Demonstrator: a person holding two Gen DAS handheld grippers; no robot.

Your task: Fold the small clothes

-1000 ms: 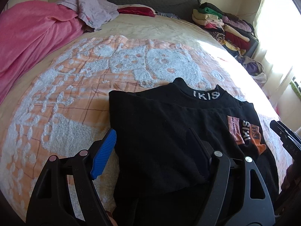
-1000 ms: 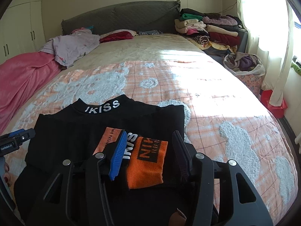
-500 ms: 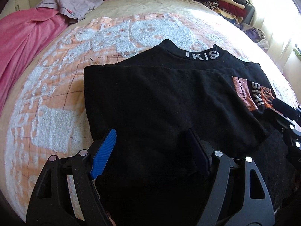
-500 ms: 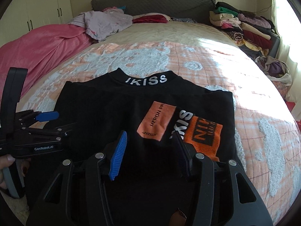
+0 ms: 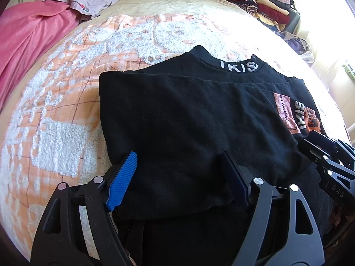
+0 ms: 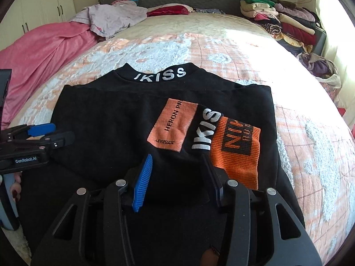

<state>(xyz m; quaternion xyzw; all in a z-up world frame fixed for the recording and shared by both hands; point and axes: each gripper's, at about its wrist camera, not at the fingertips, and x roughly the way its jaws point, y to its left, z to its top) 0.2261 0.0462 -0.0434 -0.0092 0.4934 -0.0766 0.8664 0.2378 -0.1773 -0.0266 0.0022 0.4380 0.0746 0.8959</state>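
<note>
A black top (image 5: 188, 110) with a white IKISS collar (image 6: 159, 75) lies flat on the bedspread (image 6: 221, 51), both sleeves folded inward. An orange cuff (image 6: 235, 146) and a peach patch (image 6: 173, 126) show on its right side. My left gripper (image 5: 179, 155) stands open low over the top's left lower part, its fingers straddling the edge of the folded sleeve. My right gripper (image 6: 178, 156) hovers over the right lower part just below the patch. Its jaws are closing with black cloth lying between them, and the pads are not pressing on it.
A pink blanket (image 6: 40, 51) and a crumpled lilac garment (image 6: 111, 17) lie at the bed's far left. A stack of folded clothes (image 6: 277, 15) stands at the far right, with a bag of clothes (image 6: 319, 66) below it. The bed's right edge drops off nearby.
Both grippers have come down and tipped toward the black top, which now fills more of each view. The right gripper's jaws have narrowed slightly.
</note>
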